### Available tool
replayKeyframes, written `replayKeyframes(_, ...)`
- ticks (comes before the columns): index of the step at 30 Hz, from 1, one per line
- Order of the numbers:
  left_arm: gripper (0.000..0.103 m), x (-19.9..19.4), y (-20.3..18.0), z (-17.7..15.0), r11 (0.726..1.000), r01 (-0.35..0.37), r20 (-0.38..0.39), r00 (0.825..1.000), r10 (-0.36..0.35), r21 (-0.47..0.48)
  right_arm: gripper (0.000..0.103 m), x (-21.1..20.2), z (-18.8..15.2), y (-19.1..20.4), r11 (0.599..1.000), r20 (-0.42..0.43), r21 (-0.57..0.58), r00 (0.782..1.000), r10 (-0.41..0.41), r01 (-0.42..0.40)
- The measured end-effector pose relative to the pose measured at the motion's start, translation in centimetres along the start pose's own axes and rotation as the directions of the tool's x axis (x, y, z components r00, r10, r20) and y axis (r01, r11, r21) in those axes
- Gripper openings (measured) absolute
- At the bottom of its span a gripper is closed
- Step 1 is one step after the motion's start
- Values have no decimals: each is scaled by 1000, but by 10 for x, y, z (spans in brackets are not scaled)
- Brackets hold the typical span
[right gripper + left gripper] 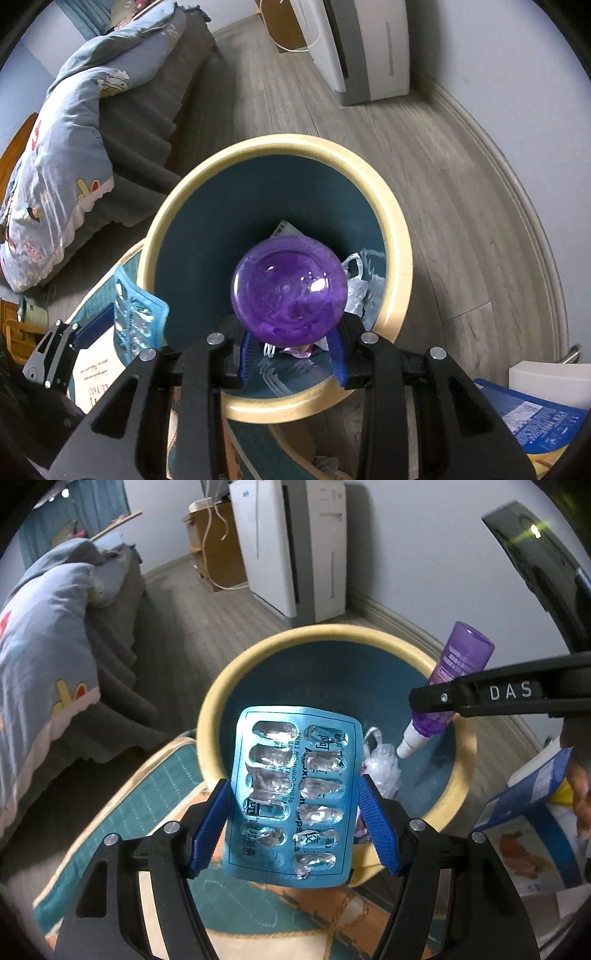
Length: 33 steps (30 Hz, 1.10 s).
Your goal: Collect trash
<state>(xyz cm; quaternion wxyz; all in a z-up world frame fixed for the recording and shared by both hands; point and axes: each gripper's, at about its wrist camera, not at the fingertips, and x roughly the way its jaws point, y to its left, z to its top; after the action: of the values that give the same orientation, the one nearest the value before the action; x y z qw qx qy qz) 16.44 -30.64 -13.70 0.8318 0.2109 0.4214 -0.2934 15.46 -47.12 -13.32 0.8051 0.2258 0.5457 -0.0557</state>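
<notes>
Evidently both grippers hang over the round cream-rimmed, teal-lined bin [400,266] for dropping. Left gripper [291,812] pinches the emptied blue foil blister pack [291,794] by its edges; right gripper [293,350] clamps the purple translucent plastic bottle [289,284], nozzle down.

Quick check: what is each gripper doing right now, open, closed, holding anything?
Left gripper: closed on the empty blue blister pack.
Right gripper: closed on the purple bottle, nozzle down over the trash bin.
</notes>
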Motion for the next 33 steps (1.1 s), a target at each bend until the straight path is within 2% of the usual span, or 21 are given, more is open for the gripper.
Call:
replayKeyframes(6,71,13,3,-2,1000,-13,-4,1000,13,0,34,9,3,4,1000,7,4,1000,3,-3)
replayKeyframes(9,81,14,8,-4,1000,-26,-5,1000,26,-11,36,9,3,4,1000,12,6,1000,-1,0)
replayKeyframes(19,87,1,16,-6,998,-37,8,999,38,-52,43,-4,2,8,999,34,-34,999,-8,10)
replayKeyframes(28,87,-46,23,-15,994,-31,37,999,34,-103,45,-43,-10,20,998,56,-69,998,6,-2)
replayKeyframes(33,88,-86,26,-20,989,-22,70,997,32,-148,55,-73,-30,34,996,96,-90,995,21,-13)
